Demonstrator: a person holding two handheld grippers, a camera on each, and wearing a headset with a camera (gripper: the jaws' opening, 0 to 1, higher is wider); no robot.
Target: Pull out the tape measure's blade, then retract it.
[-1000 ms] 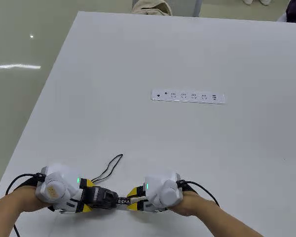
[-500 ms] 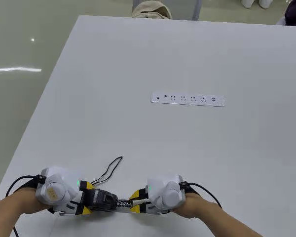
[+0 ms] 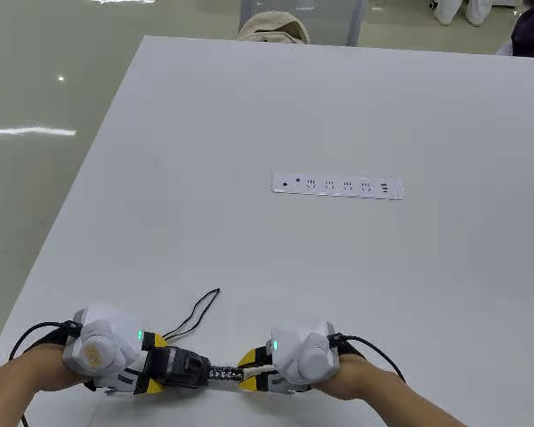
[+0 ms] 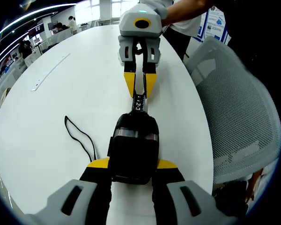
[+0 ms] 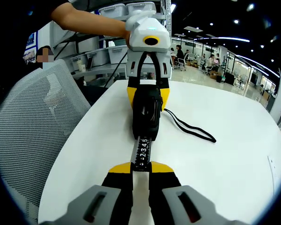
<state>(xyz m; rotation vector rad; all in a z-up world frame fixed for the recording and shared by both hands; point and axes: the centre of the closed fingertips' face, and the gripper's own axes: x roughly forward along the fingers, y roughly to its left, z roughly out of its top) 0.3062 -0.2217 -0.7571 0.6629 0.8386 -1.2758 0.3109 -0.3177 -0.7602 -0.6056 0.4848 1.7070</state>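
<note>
A black tape measure (image 3: 185,366) lies near the table's front edge, its body held between the yellow-tipped jaws of my left gripper (image 3: 158,363), which is shut on it (image 4: 133,147). A short length of blade (image 3: 222,374) with numerals runs right from the case. My right gripper (image 3: 249,372) is shut on the blade's end (image 5: 143,151). In the left gripper view the right gripper (image 4: 139,85) faces me across the blade (image 4: 138,102). The tape measure's black wrist strap (image 3: 194,311) loops on the table behind.
A white power strip (image 3: 338,186) lies flat mid-table, far from the grippers. The white table (image 3: 249,116) stretches wide beyond it. A grey mesh chair (image 4: 234,122) stands just off the near edge. Shelves and desks show in the room behind.
The right gripper has drawn slightly to the right, away from the case, and a little more blade shows between the two grippers. The left gripper and case stay put.
</note>
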